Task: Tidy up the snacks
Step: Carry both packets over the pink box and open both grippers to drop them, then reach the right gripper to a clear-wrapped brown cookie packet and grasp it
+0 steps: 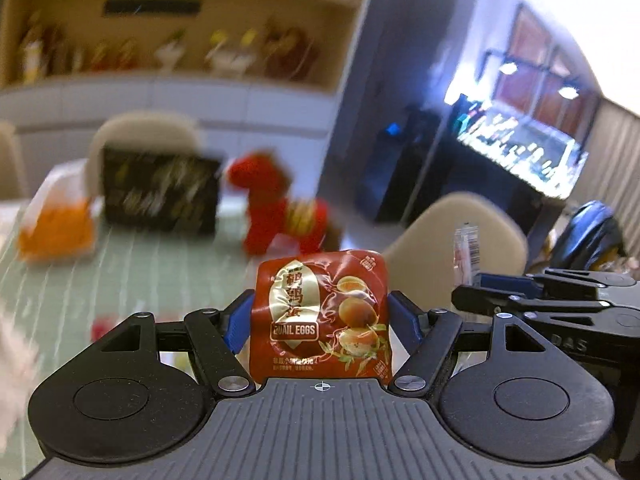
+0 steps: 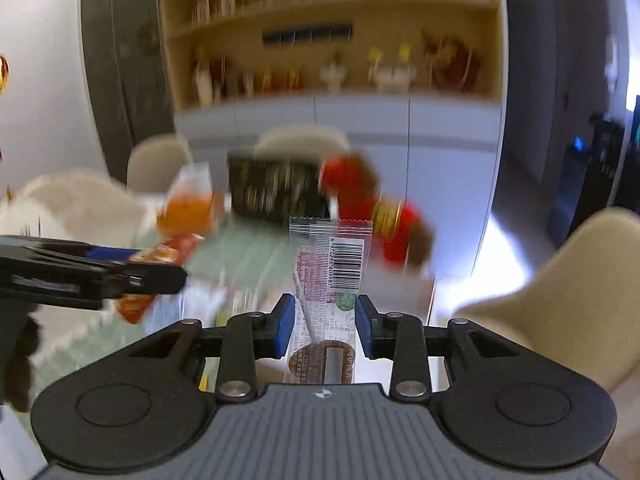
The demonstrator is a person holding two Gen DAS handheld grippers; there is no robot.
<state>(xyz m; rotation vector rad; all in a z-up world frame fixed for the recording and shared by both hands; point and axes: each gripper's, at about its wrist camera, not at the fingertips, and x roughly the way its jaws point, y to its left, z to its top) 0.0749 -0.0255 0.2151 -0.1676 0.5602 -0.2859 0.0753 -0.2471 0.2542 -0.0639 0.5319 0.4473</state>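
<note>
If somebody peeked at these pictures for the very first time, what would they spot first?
Probably the shiny red packet of quail eggs, standing upright between the blue pads of the left gripper, right in the middle of its view. Next, the clear snack packet with a barcode, standing between the pads of the right gripper. Behind both, on the pale green table, a blurry red plush toy sits beside a black box.

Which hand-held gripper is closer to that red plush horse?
Right, probably, though blur makes it close. The plush horse sits just beyond the right hand-held gripper; the left hand-held gripper looks further back.
</note>
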